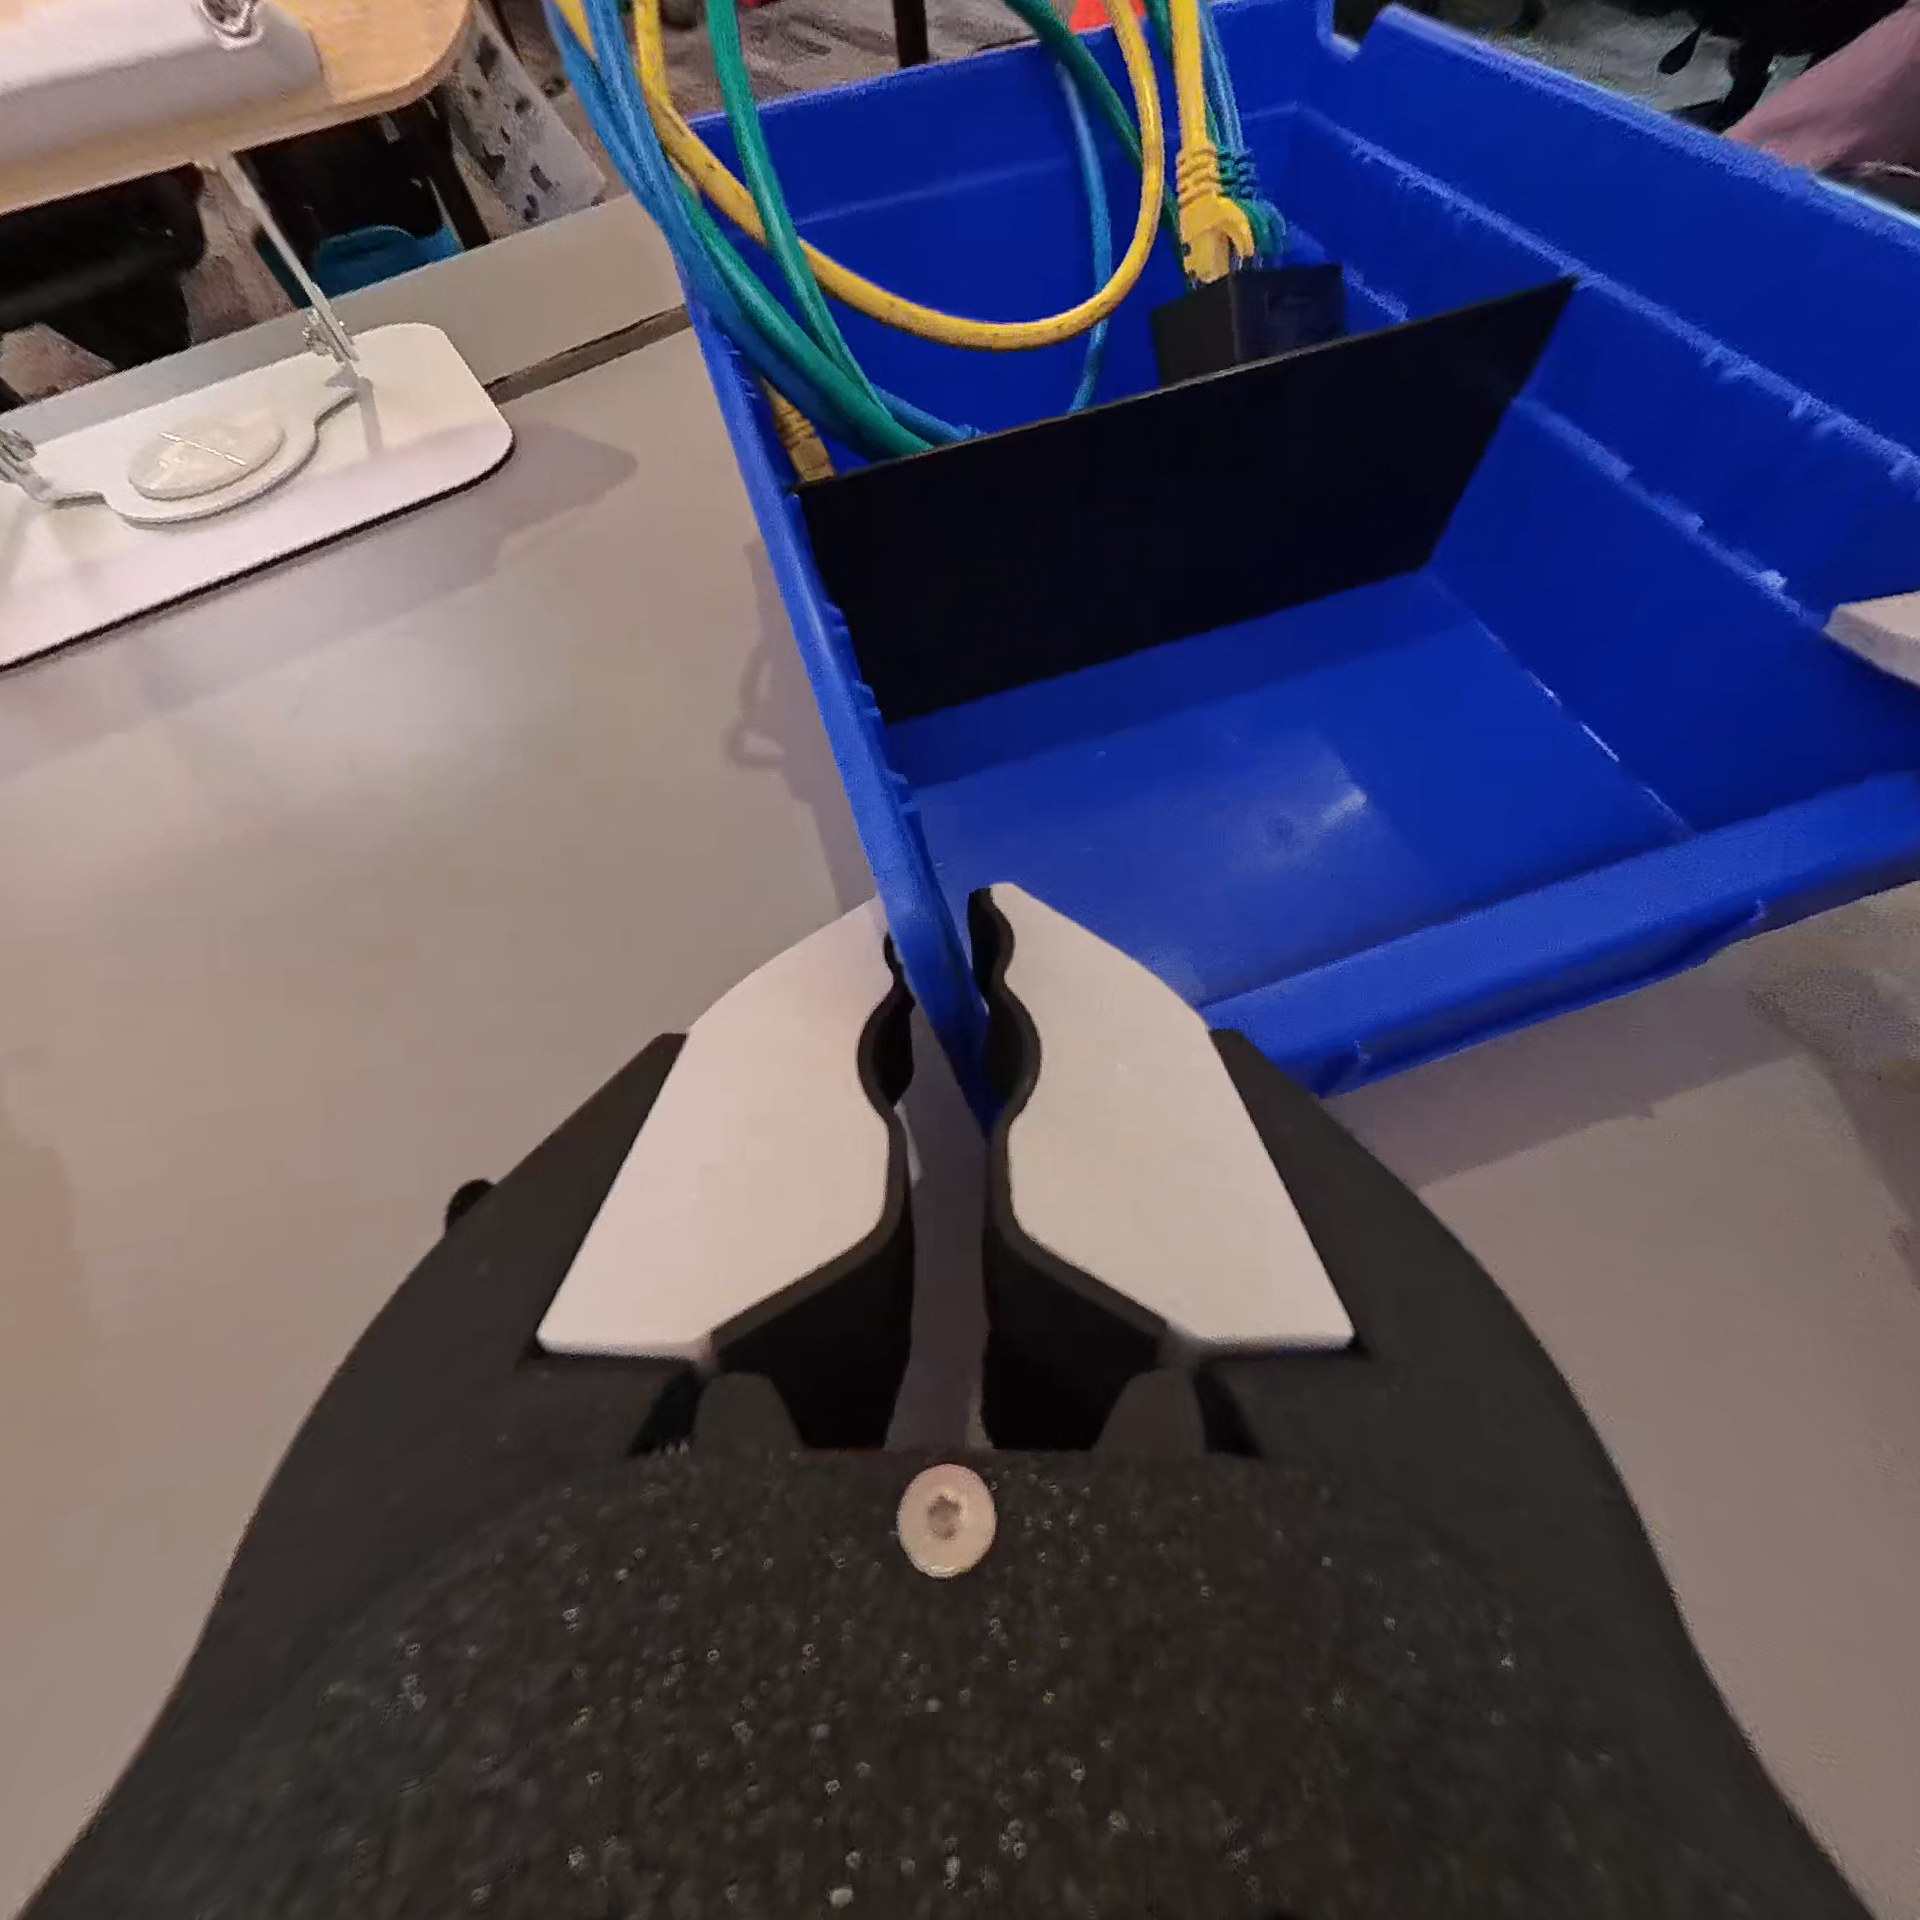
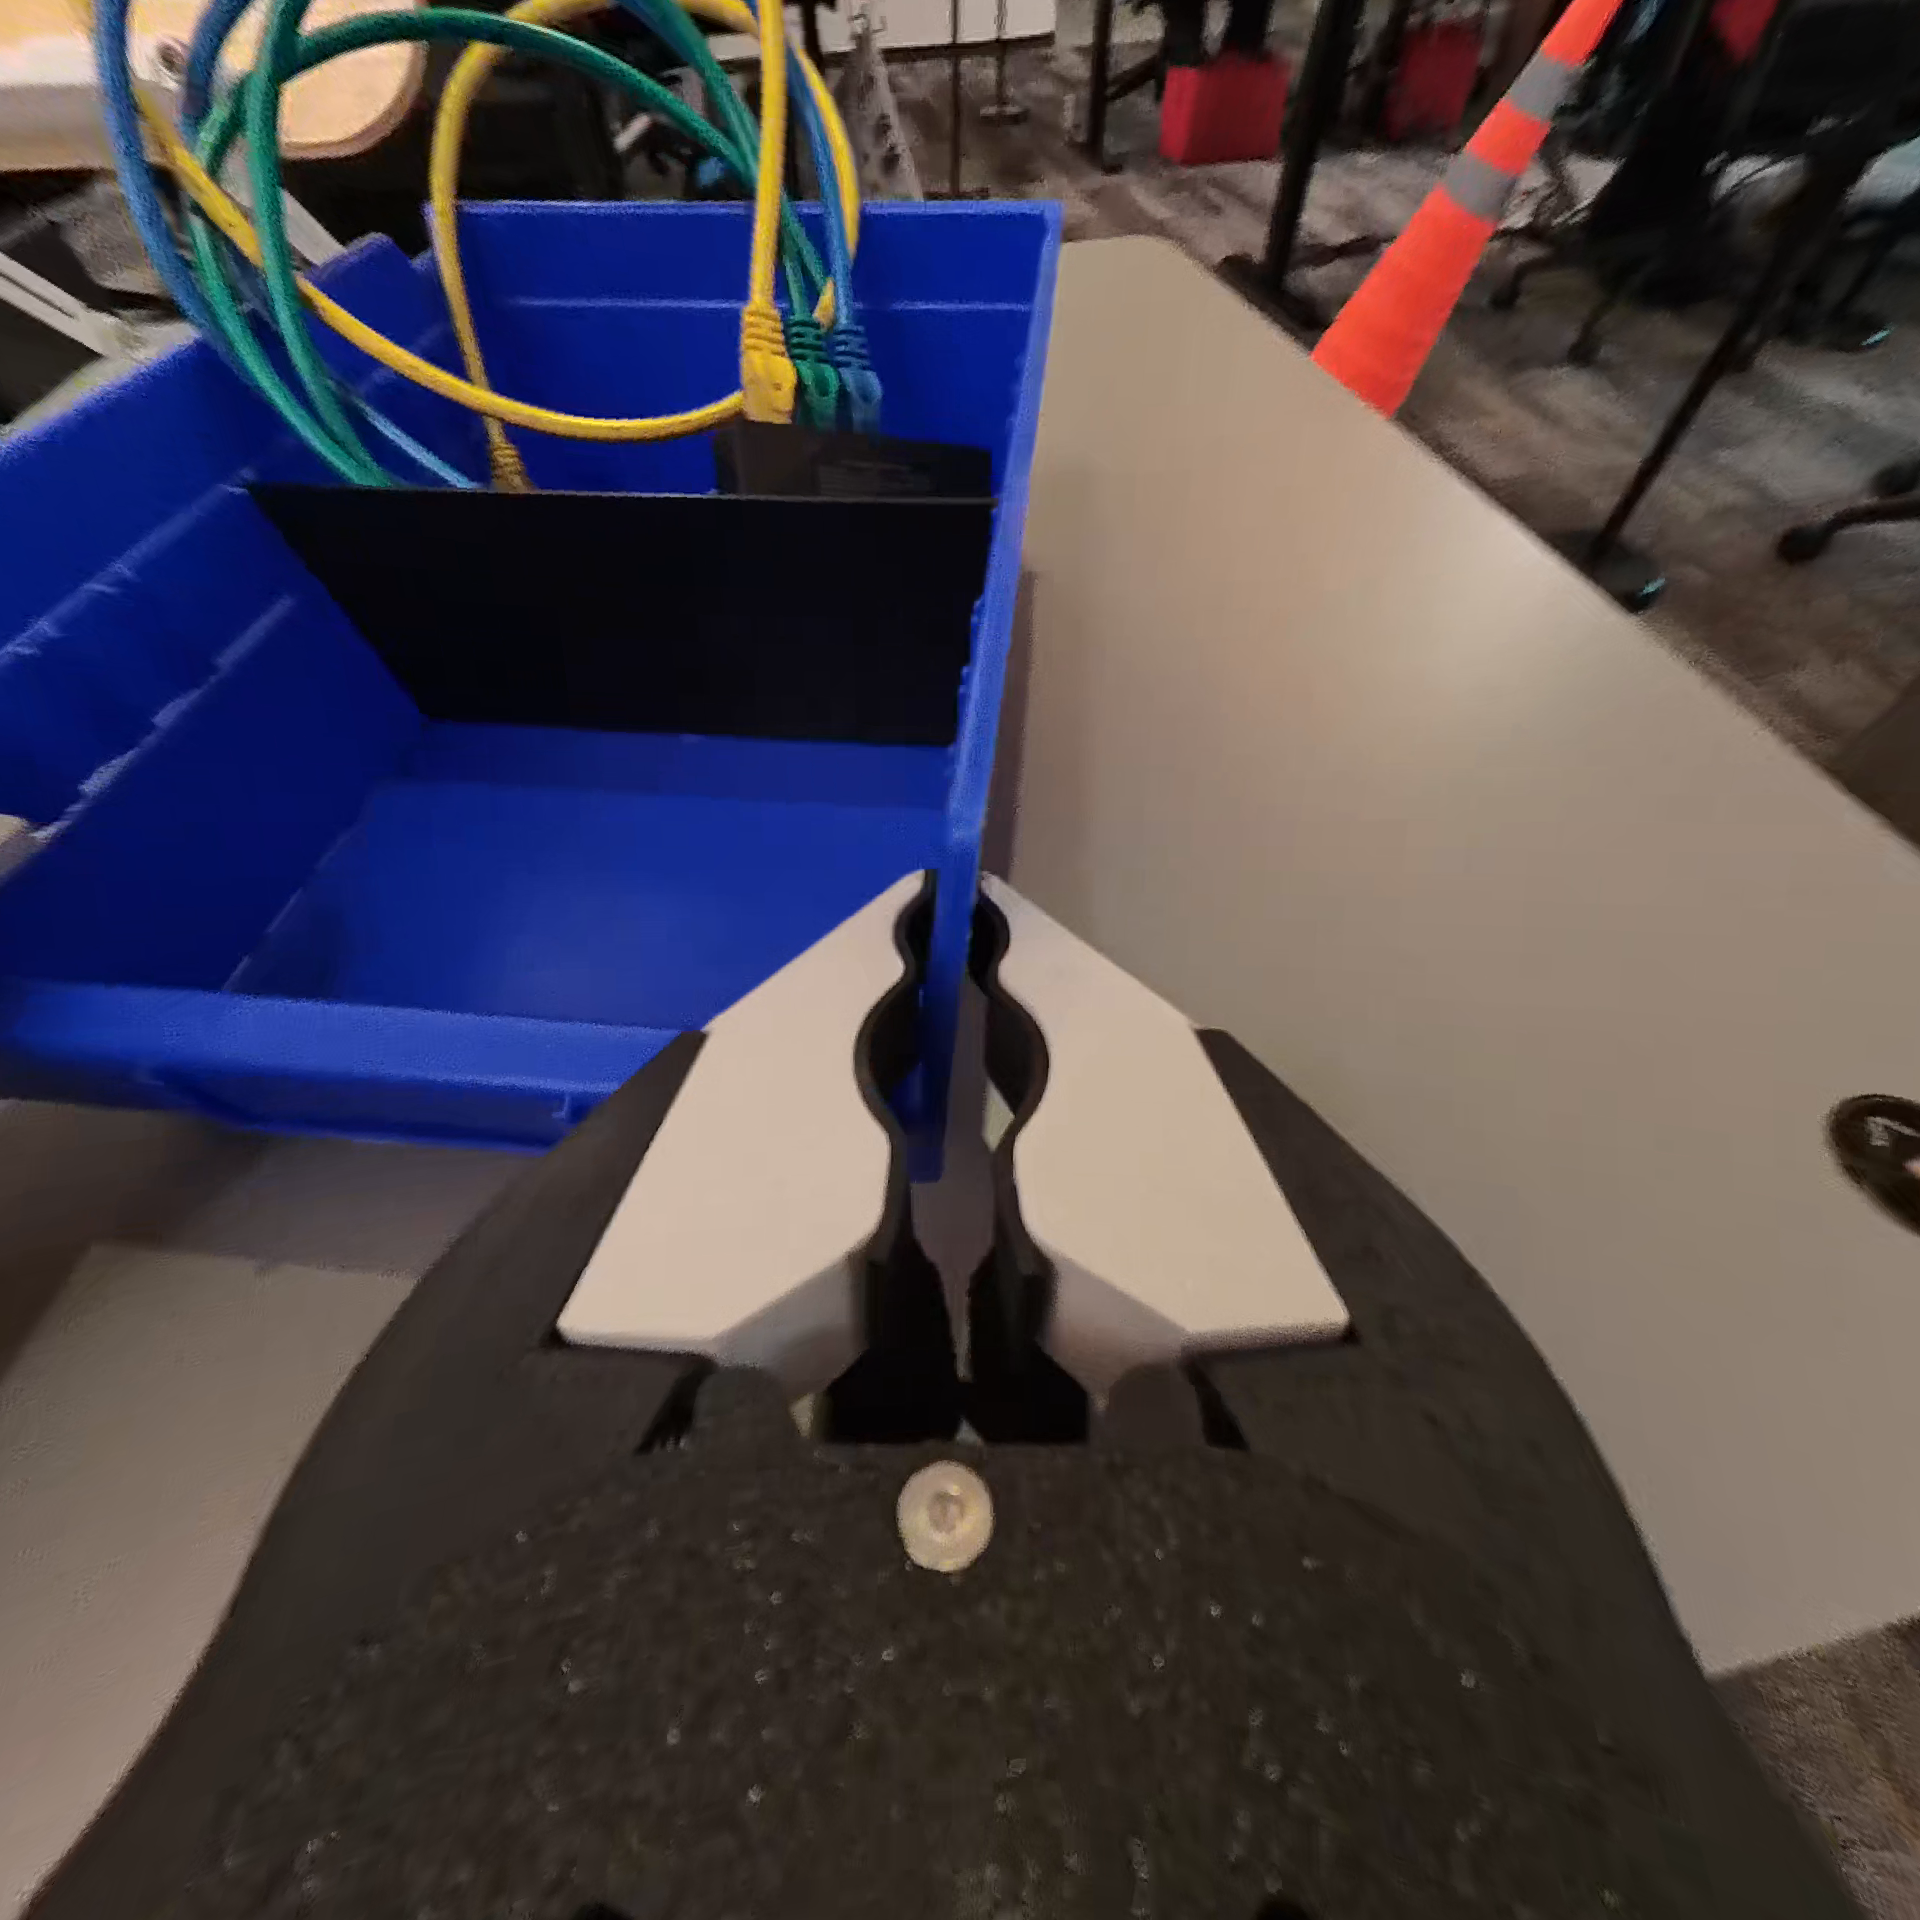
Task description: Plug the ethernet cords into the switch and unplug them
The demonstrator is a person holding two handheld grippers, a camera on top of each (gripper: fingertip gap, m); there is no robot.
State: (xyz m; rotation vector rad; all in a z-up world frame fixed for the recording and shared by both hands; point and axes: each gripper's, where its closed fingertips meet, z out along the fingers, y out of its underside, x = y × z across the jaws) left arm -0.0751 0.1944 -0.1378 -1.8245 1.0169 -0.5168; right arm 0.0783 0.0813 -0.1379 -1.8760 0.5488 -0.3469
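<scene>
Blue plastic bin on the grey tabletop is being clamped by left gripper and right gripper at its near corners; the black switch, with yellow, green and blue ethernet cords plugged in, is being kept in the far compartment.

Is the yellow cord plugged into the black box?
Plugged in: the yellow cord's end sits in the black box, beside green and blue ones.

Left claw points forward, its grey fingers nearly together, pinching a thin blue bin wall. Right claw likewise grips the bin's opposite wall, fingers nearly closed.
</scene>
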